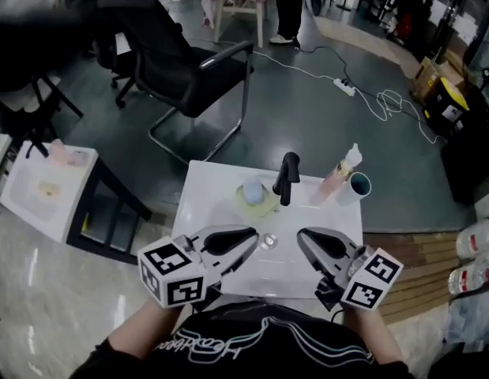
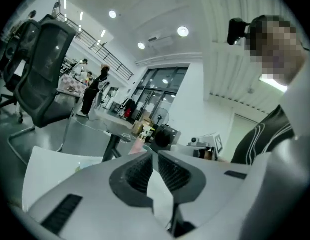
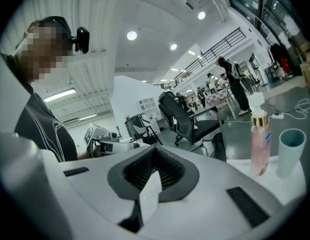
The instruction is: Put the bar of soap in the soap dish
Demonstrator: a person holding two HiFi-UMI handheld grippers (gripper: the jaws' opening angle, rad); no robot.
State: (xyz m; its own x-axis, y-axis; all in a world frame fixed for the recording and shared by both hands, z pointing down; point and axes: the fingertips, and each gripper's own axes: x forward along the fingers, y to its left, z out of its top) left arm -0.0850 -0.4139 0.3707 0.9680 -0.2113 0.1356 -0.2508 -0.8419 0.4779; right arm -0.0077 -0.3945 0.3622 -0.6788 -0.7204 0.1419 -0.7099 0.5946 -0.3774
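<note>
A pale blue bar of soap (image 1: 251,189) lies in the yellow-green soap dish (image 1: 261,206) on the white basin top (image 1: 208,188), just left of the black tap (image 1: 287,178). Both grippers hover over the basin's near edge, tips turned toward each other and well short of the dish. My left gripper (image 1: 253,236) (image 2: 155,154) has its jaws drawn together with nothing between them. My right gripper (image 1: 302,235) (image 3: 153,149) is shut and empty too. Neither gripper view shows the soap.
A pink pump bottle (image 1: 339,176) (image 3: 259,143) and a pale blue cup (image 1: 358,186) (image 3: 291,151) stand right of the tap. The drain (image 1: 268,242) lies between the gripper tips. A black office chair (image 1: 181,61) is behind the basin, a white side stand (image 1: 47,188) to its left.
</note>
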